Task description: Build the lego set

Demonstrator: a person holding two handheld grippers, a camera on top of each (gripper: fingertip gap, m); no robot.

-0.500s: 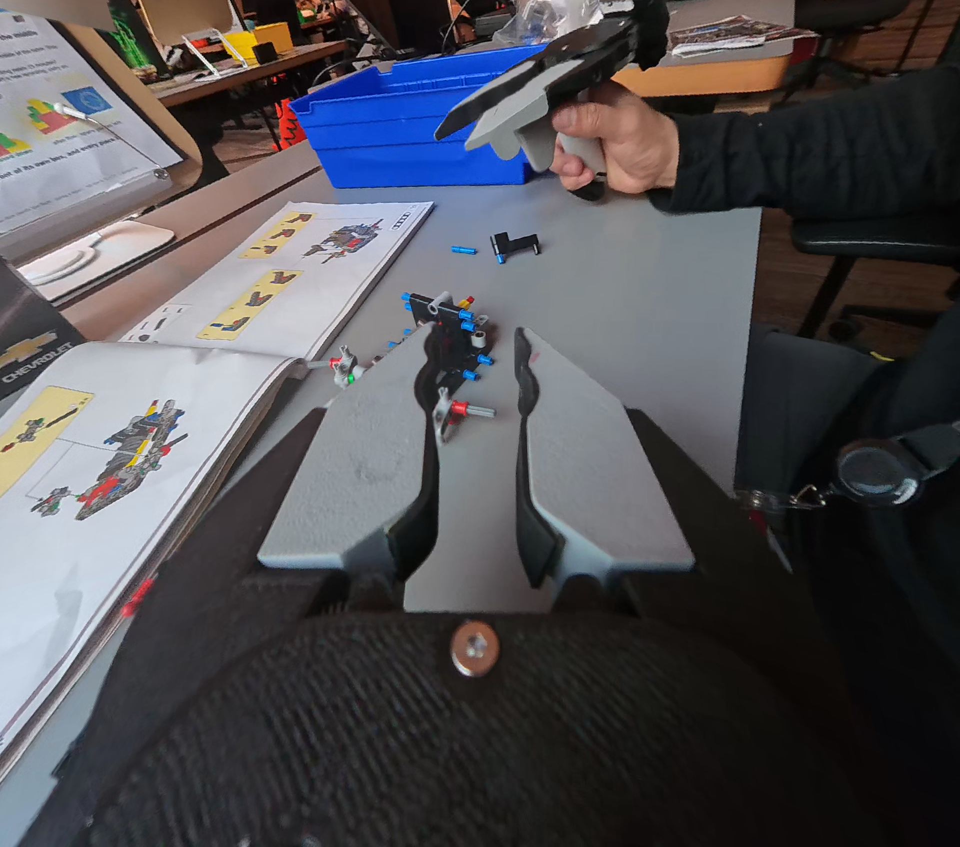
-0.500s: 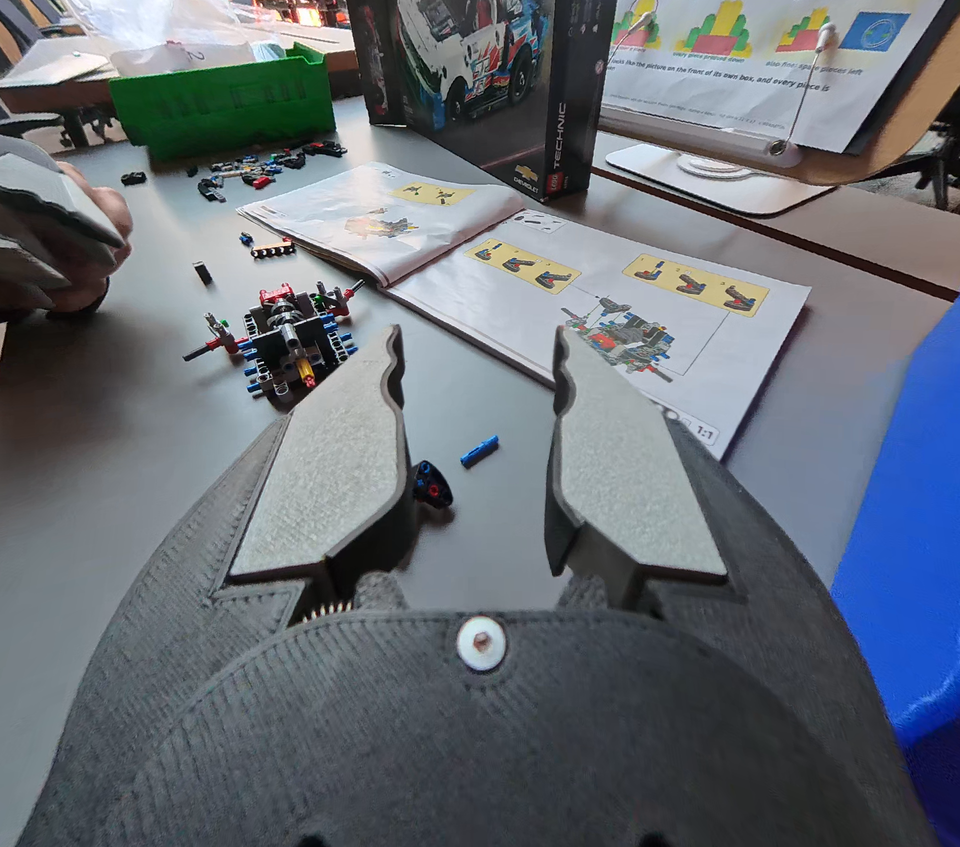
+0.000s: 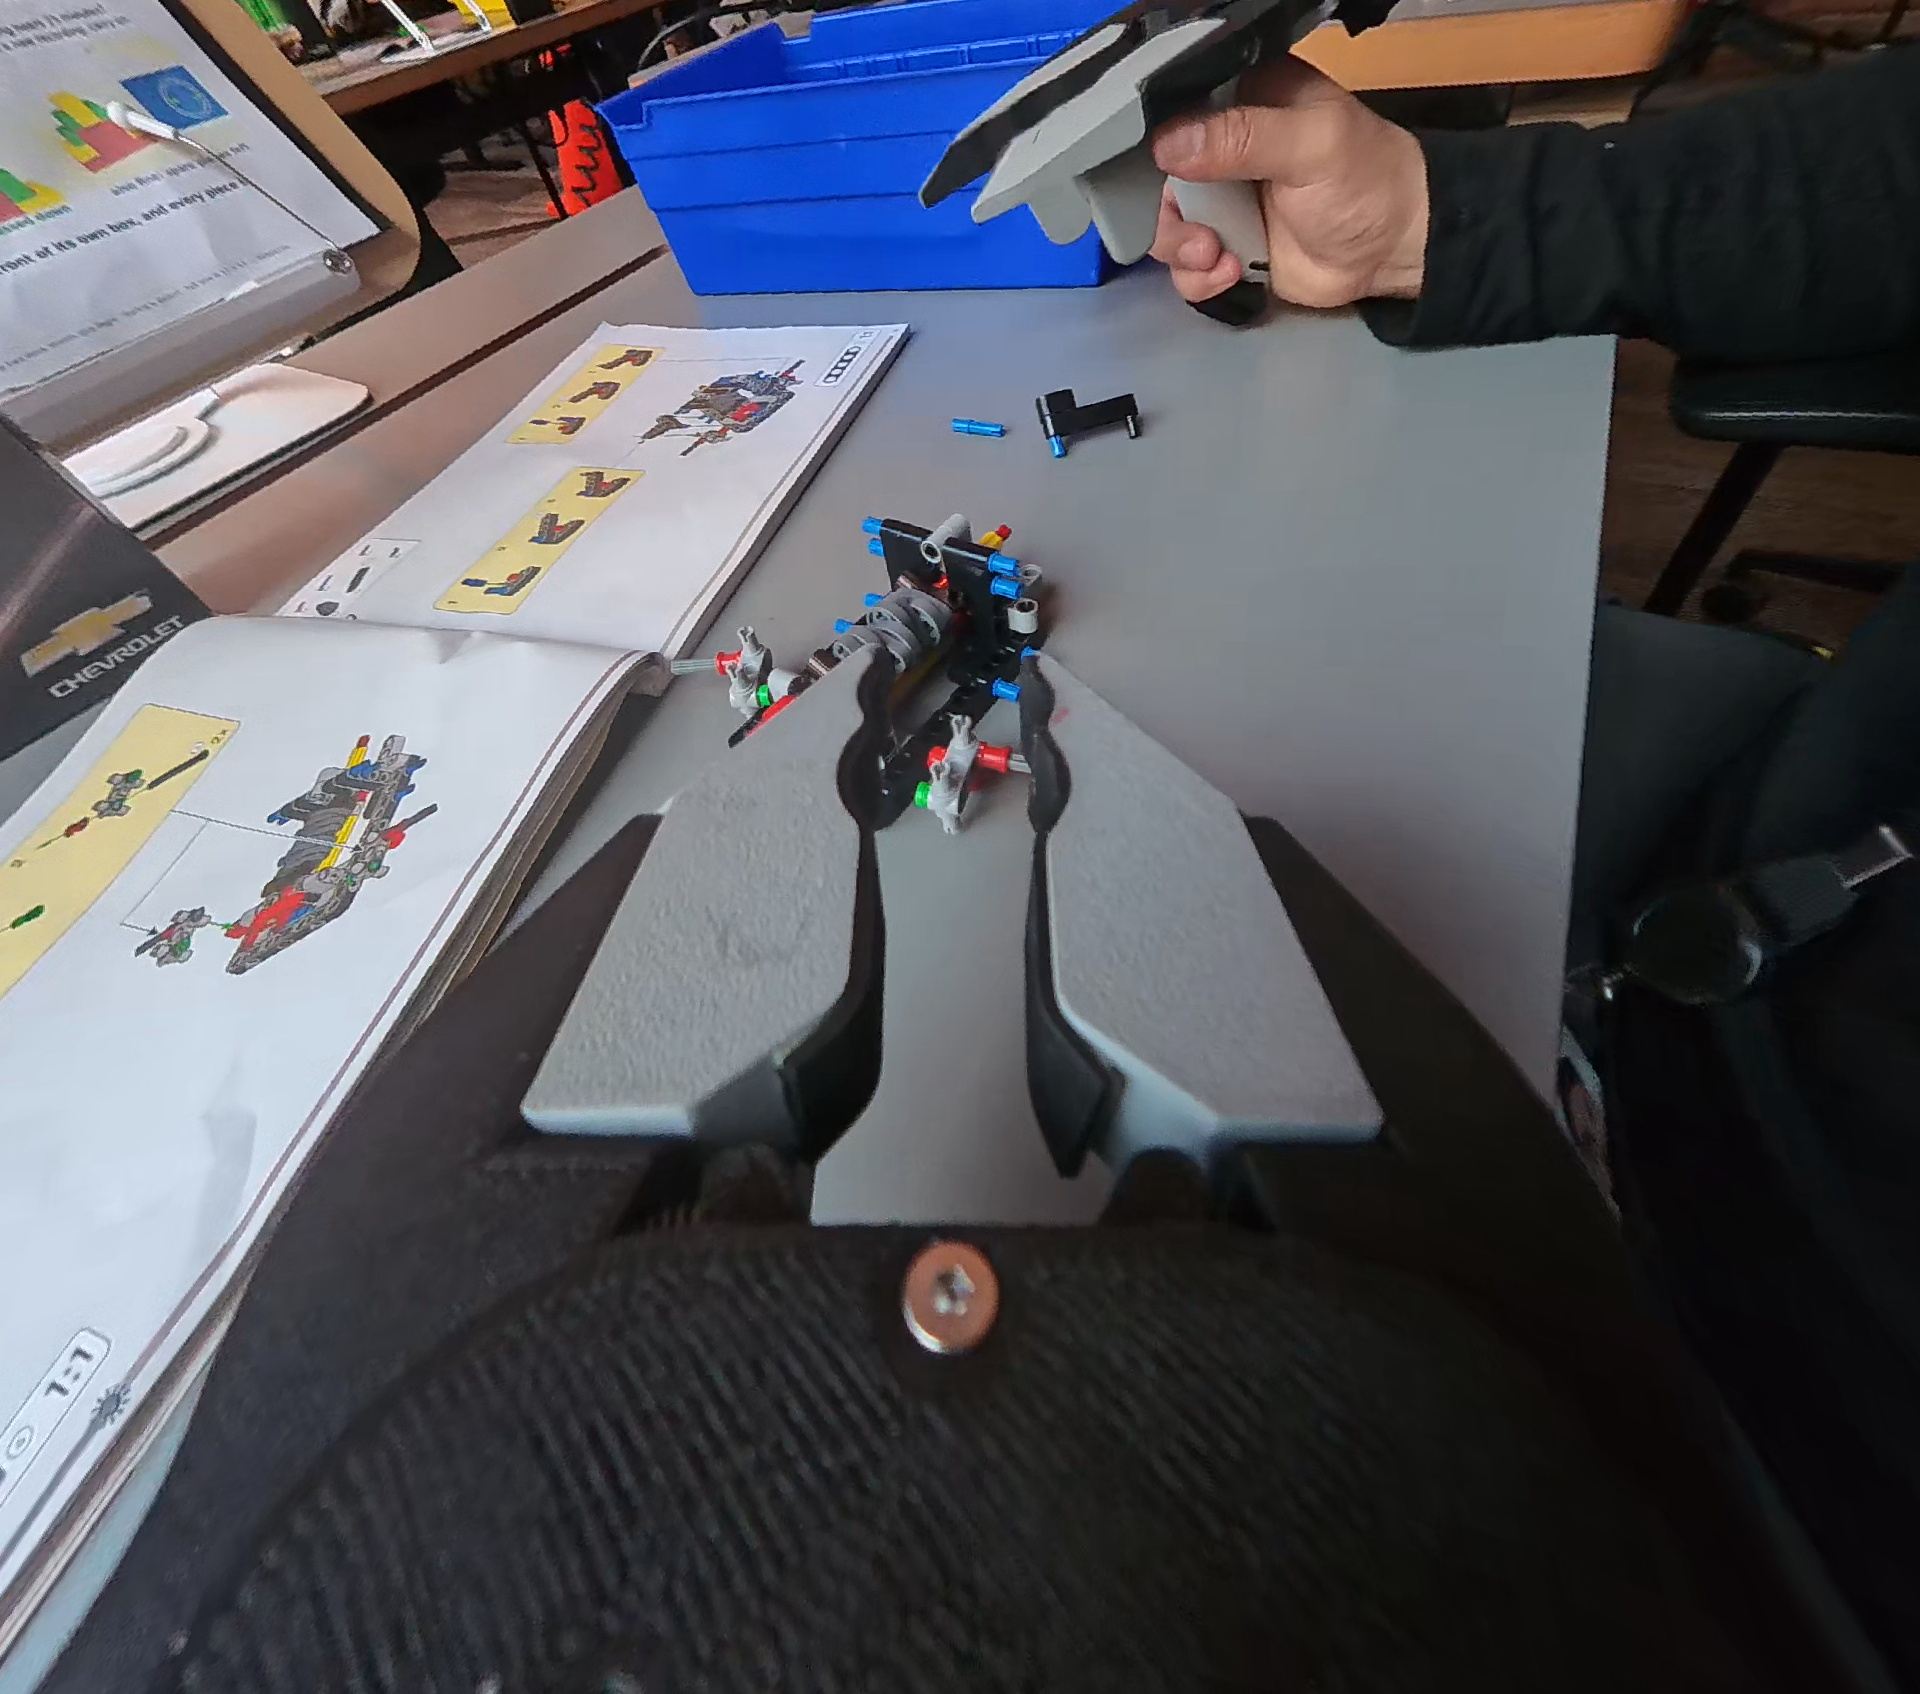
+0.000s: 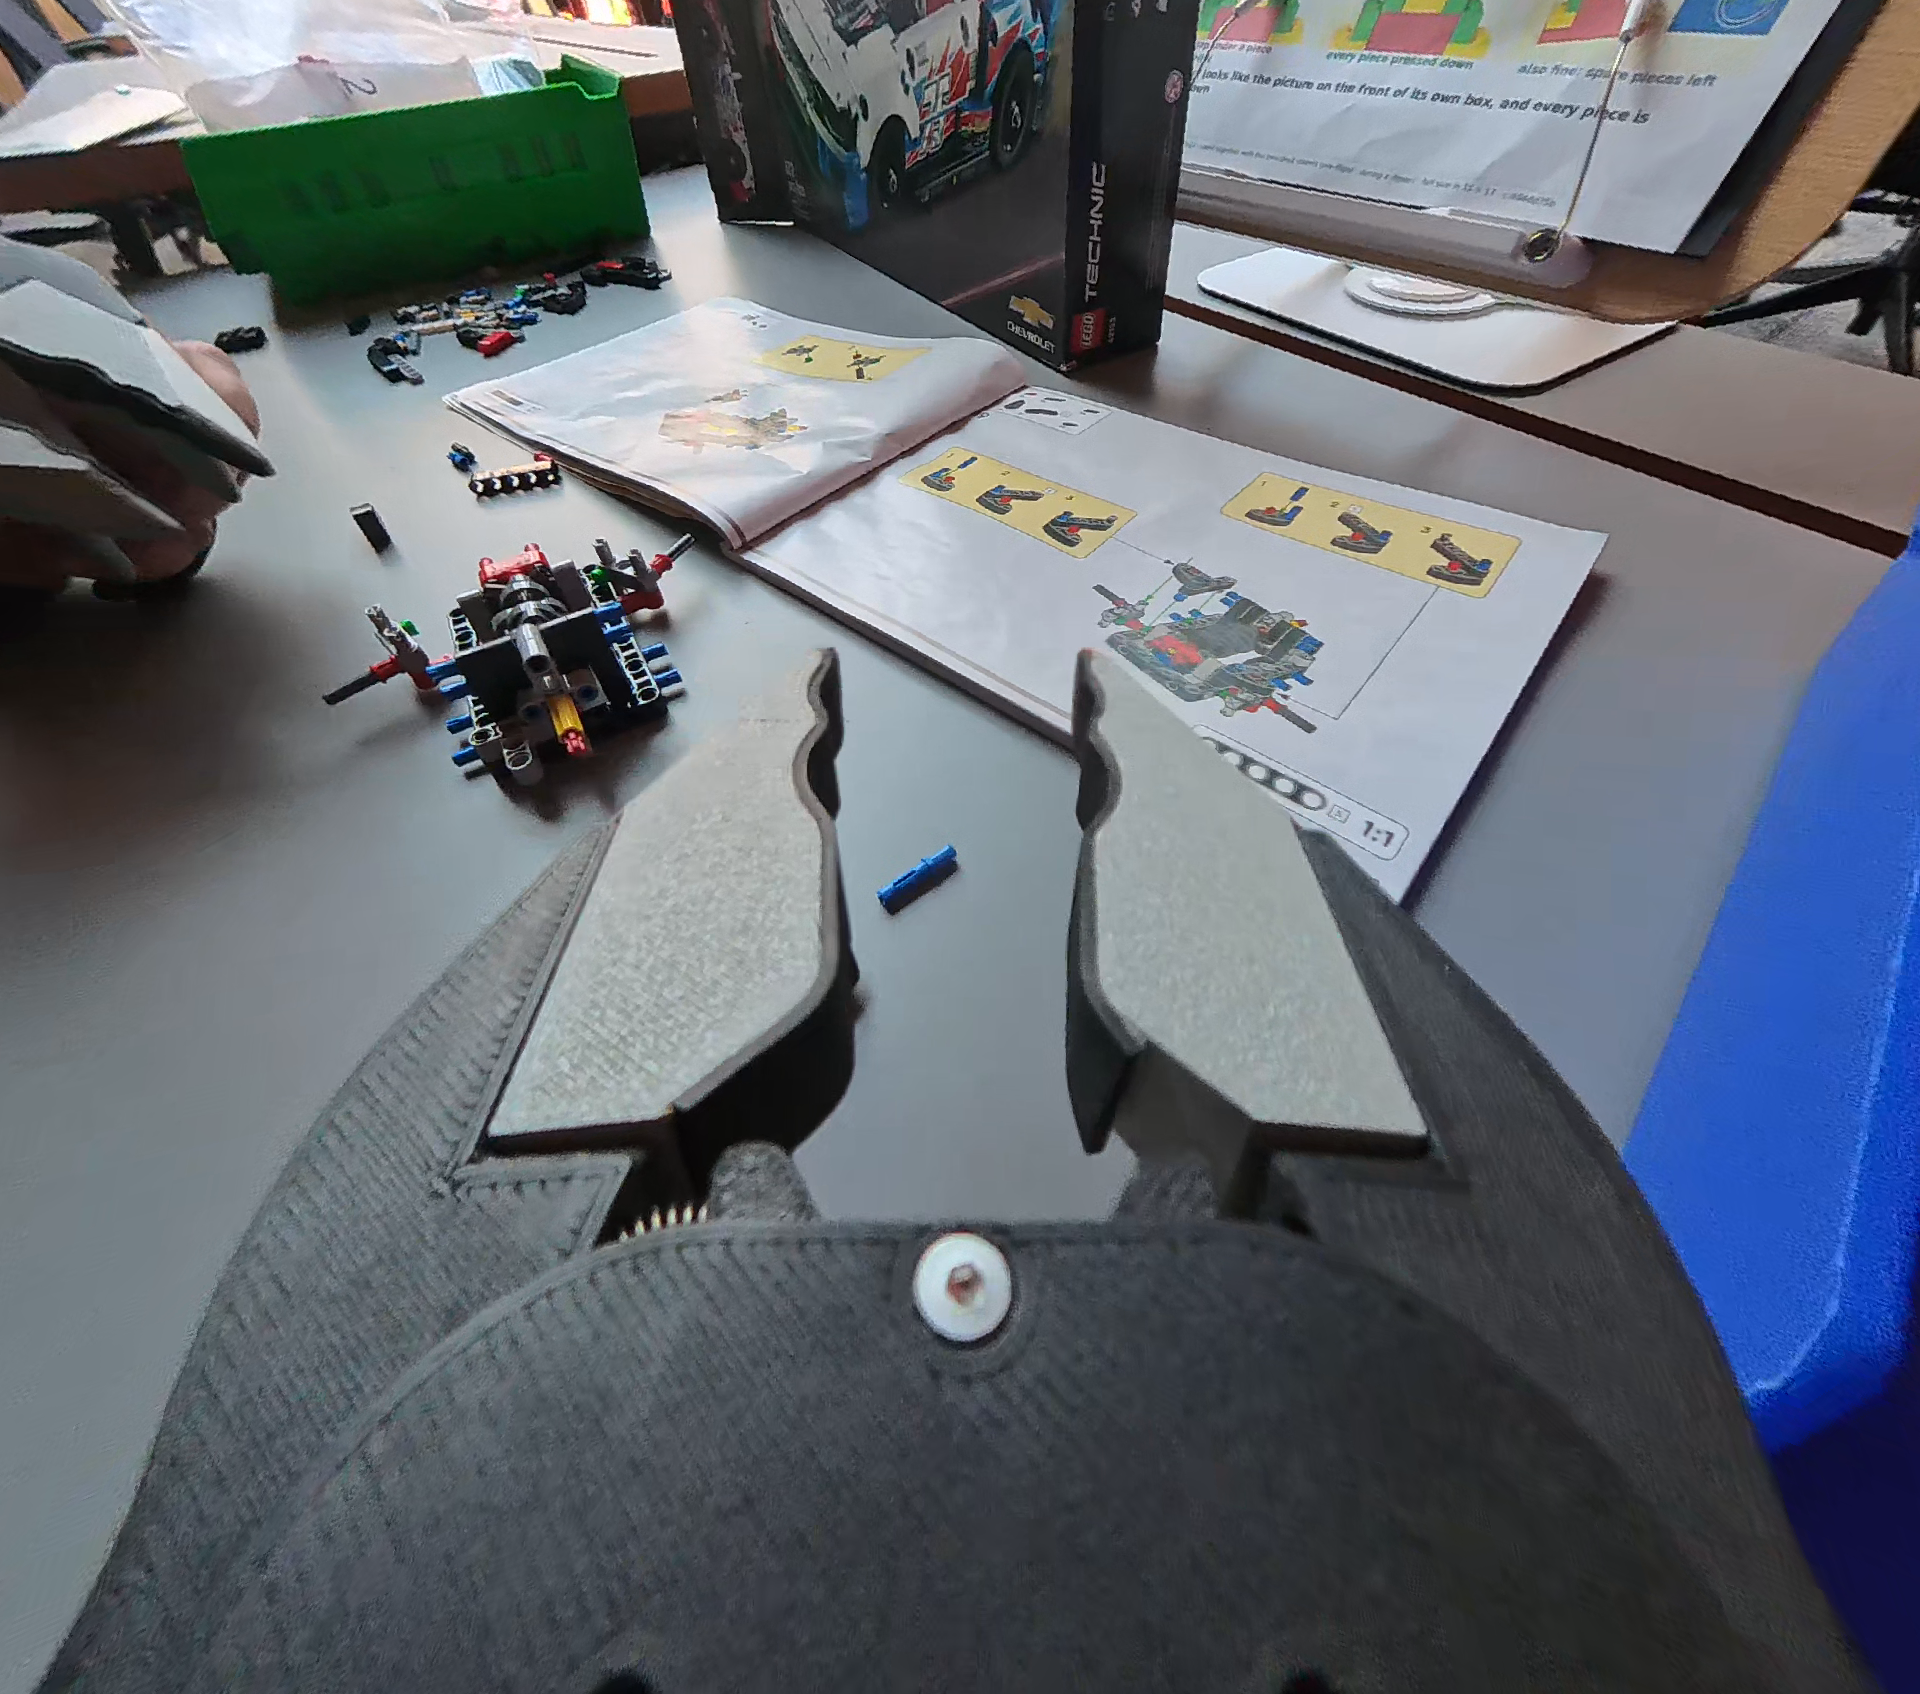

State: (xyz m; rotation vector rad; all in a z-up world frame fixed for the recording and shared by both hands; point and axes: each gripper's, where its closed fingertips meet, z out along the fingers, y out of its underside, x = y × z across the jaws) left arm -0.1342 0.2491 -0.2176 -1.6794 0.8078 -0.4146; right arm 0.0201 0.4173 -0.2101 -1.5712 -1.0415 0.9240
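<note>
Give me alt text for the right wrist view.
The right tongs, open and empty, hover above a grey table, with a small blue pin lying between their fingers. To their left sits a partly built lego assembly, beside an open instruction booklet.

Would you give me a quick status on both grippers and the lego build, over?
Left gripper open, low behind the part-built assembly. Right gripper open, empty, above the loose blue pin. Black connector lies loose nearby. Nothing in the way.

Noted left gripper (image 3: 951,709) and right gripper (image 4: 956,709) with flat grey fingers (image 3: 727,938), black inner pads, ribbed black bodies. Recorded one silver screw (image 4: 961,1286) centred on each. Observed black sleeve (image 3: 1662,231) at the wrist.
</note>
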